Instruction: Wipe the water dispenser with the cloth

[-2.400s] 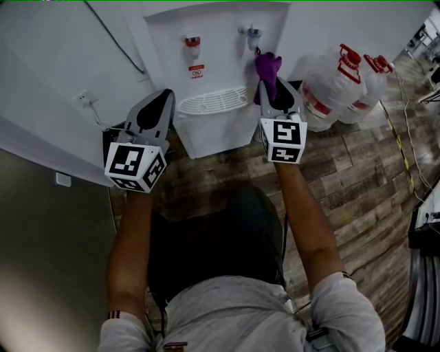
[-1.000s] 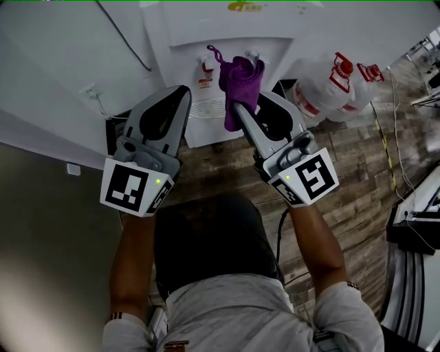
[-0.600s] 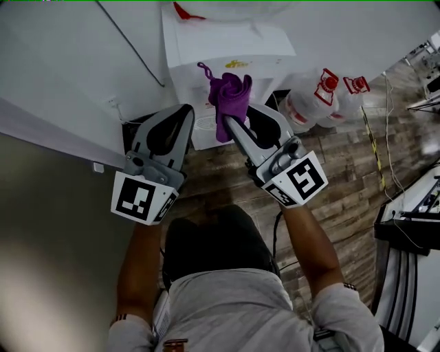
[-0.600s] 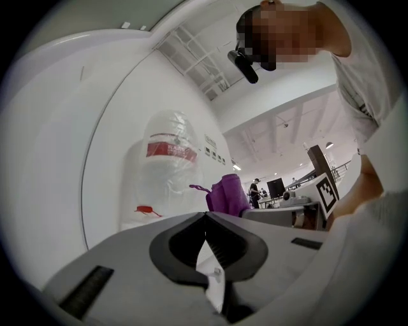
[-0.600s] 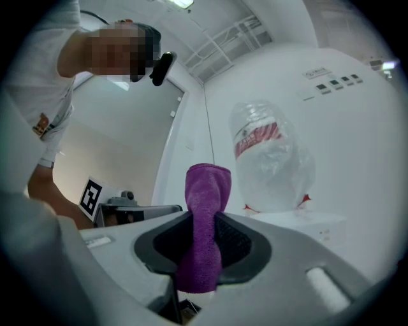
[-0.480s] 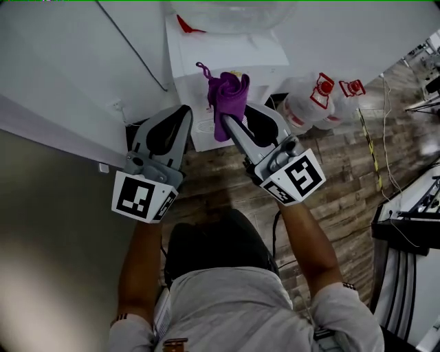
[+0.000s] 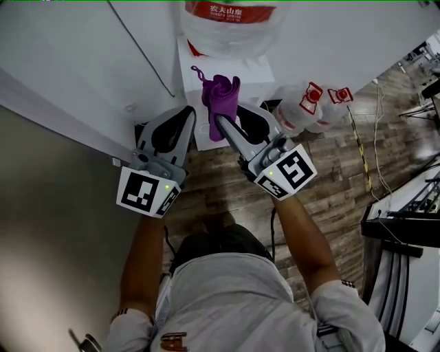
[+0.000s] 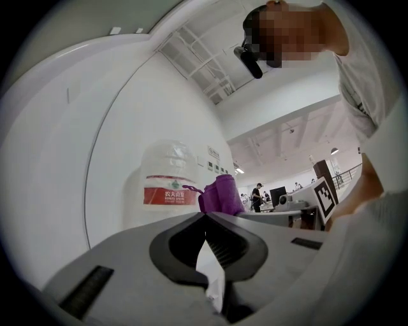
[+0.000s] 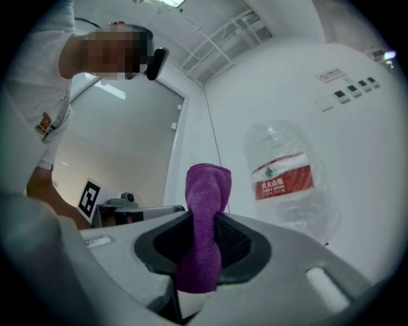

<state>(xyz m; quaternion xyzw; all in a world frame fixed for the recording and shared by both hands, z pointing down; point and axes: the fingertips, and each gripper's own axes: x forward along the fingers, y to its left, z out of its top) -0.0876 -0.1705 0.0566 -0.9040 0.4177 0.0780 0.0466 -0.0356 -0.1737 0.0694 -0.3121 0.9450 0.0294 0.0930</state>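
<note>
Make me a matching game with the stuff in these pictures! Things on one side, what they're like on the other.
Things:
1. cloth
2. left claw
3. top bottle
4. right claw

What they're like:
A. shut, holding nothing
B. clear with a red label
C. purple
D. squeezing something soft

Pairs: 1-C, 2-A, 3-B, 4-D
</note>
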